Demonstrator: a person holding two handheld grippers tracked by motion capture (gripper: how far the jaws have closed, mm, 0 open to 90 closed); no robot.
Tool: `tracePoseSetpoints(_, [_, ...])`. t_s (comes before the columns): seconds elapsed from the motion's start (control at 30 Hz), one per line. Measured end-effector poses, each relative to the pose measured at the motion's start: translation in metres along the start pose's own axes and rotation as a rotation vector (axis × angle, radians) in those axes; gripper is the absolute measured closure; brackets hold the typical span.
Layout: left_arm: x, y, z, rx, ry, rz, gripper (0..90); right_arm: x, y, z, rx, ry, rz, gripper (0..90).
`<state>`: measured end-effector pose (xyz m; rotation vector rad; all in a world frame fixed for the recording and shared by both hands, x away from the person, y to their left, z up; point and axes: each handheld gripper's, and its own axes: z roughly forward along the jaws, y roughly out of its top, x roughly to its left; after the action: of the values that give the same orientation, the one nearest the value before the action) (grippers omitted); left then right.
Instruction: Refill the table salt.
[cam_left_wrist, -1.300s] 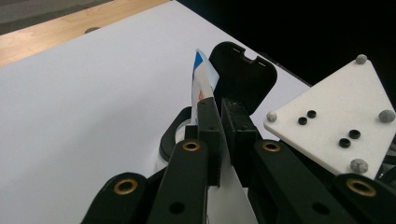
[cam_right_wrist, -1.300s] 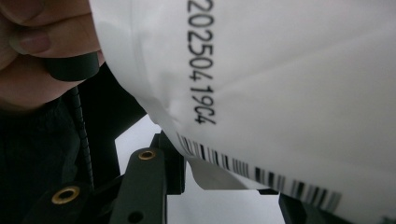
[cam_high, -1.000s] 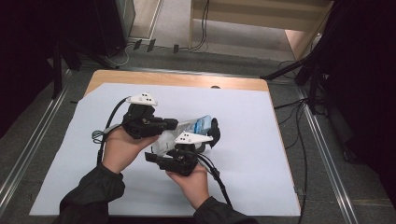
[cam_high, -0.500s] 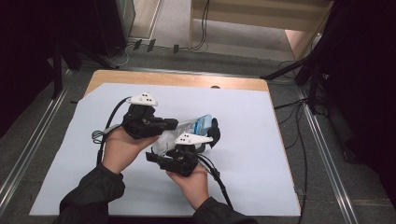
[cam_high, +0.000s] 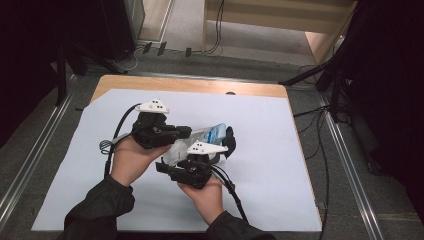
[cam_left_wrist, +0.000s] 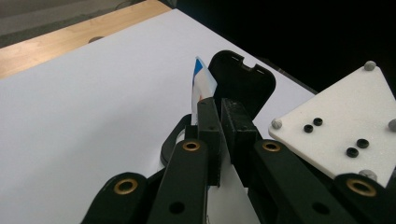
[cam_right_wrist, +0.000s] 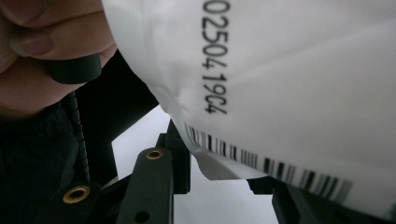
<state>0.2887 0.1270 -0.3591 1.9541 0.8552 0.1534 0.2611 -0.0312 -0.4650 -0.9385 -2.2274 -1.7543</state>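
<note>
Item: white plastic packet (cam_high: 200, 140) with a blue end, printed with a barcode and black digits, being held off the white sheet (cam_high: 75, 165) between the two grippers. Left gripper (cam_left_wrist: 219, 116): jaws are standing closed on a thin edge of the packet, whose blue-and-white corner is sticking up just beyond the jaw tips. Right gripper (cam_high: 225, 145): sitting just beside and below the left one, with the packet's barcoded edge (cam_right_wrist: 261, 163) lying across the gap between its jaws; whether those jaws are clamping it cannot be told. Left hand (cam_high: 131, 159) is wrapping the left gripper's body; right hand (cam_high: 205, 195) is holding the other from beneath. Wooden table edge (cam_high: 200, 86) is showing beyond both grippers.
</note>
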Motion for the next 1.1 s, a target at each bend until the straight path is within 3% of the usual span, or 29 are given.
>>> tracePoseSetpoints(0.83, [-0.0022, 0.0021, 0.0012, 0.0, -0.004, 0.016, 87.8, 0.0014, 0.0016, -0.001, -0.008, -0.004, -0.003, 69.0])
tracePoseSetpoints(1.1, [0.0047, -0.0064, 0.0005, 0.021, -0.021, -0.01, 87.1, -0.0016, -0.0059, 0.0026, 0.002, -0.023, -0.035, 69.0])
